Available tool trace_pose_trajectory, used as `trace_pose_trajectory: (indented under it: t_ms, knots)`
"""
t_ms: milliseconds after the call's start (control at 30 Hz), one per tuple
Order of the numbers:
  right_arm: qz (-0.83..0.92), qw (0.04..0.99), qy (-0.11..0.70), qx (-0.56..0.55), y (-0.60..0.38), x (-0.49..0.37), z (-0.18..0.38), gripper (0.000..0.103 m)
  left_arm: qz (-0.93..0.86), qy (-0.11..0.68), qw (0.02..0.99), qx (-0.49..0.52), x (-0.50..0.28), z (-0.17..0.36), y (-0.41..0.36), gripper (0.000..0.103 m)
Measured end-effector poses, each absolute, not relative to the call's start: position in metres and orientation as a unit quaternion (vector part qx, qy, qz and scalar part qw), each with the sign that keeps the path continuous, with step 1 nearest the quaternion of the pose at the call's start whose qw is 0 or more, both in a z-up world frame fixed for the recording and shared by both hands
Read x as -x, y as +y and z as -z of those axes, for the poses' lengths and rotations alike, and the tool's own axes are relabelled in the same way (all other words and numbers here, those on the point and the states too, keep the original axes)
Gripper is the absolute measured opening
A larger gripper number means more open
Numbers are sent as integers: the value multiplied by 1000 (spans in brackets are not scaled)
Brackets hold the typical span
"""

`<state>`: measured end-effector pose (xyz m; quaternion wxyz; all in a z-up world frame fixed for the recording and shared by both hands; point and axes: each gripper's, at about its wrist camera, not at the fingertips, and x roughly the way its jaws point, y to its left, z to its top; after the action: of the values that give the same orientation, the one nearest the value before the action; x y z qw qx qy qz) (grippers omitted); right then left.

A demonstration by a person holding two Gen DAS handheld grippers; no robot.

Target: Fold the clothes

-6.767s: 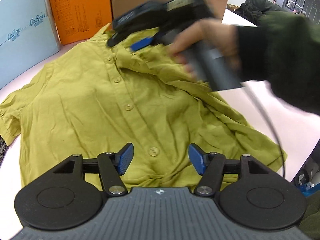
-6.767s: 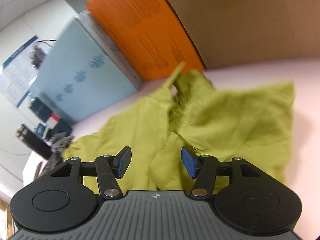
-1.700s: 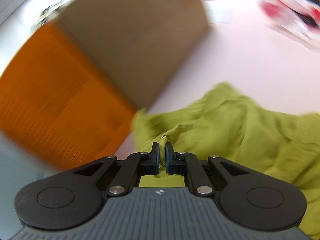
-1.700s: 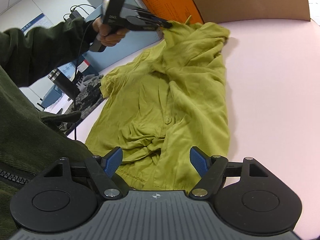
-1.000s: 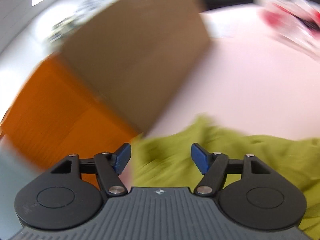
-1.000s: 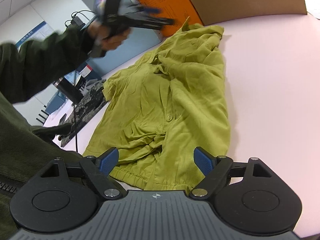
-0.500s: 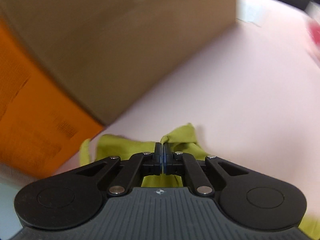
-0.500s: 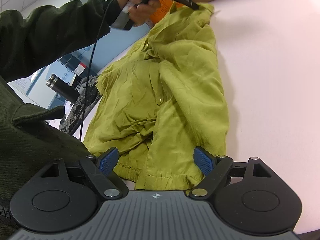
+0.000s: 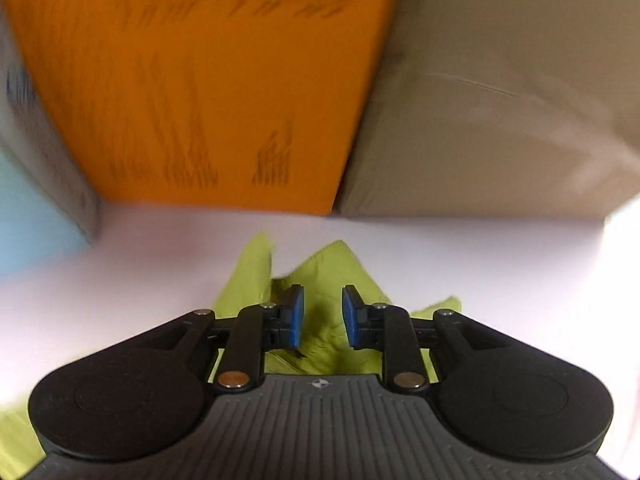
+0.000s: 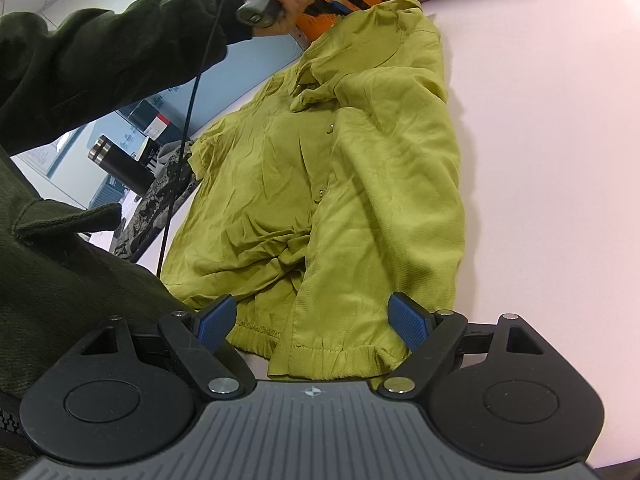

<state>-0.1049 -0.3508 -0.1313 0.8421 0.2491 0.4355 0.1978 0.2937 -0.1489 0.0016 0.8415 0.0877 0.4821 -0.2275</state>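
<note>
Left tool [image 9: 322, 317] is opening over the shirt [image 10: 352, 184] collar, cloth between its jaws but unpinched; right tool [image 10: 311, 323] gapes at the hem. We're still smoothing (shirt flat on the worktop [image 10: 552, 160], collar at twelve o'clock); next, grip an edge.

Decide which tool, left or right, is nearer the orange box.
Left. The left tool, jaws opening, is at the shirt collar below the orange box; the right tool is at the hem.
</note>
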Motion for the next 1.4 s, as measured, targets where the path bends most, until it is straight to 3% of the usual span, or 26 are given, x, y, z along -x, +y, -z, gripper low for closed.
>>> trace_pose_trajectory:
  t_ms: [233, 433, 467, 500, 533, 700, 800, 933, 1200, 1333, 1400]
  knots:
    - [-212, 840, 439, -238, -349, 102, 132, 90, 341, 379, 821, -255, -238, -5, -204, 24]
    - [-215, 841, 432, -243, -350, 106, 133, 91, 344, 383, 791, -332, -231, 24, -251, 33]
    - [-214, 841, 431, -245, -351, 107, 134, 91, 327, 386, 792, -341, -233, 30, -257, 30]
    - [-214, 841, 430, -247, -351, 107, 134, 91, 304, 388, 796, -351, -235, 35, -263, 7]
    - [-215, 841, 430, -249, -352, 107, 134, 91, 283, 389, 804, -350, -239, 38, -267, 4]
    - [-219, 840, 430, -250, -352, 108, 134, 91, 200, 394, 849, -291, -254, 28, -268, 4]
    - [-219, 840, 431, -247, -352, 108, 134, 91, 188, 390, 861, -266, -253, 14, -263, 10]
    - [-214, 844, 431, -236, -347, 108, 132, 91, 208, 373, 869, -251, -237, -9, -248, 42]
    - [-197, 872, 393, -215, -337, 122, 115, 91, 253, 353, 869, -237, -165, -48, -172, 57]
    - [-218, 877, 369, -218, -329, 134, 105, 91, 246, 367, 875, -199, -189, 12, -113, 61]
    - [-232, 859, 396, -229, -323, 132, 114, 93, 221, 384, 879, -178, -170, 7, -77, 62]
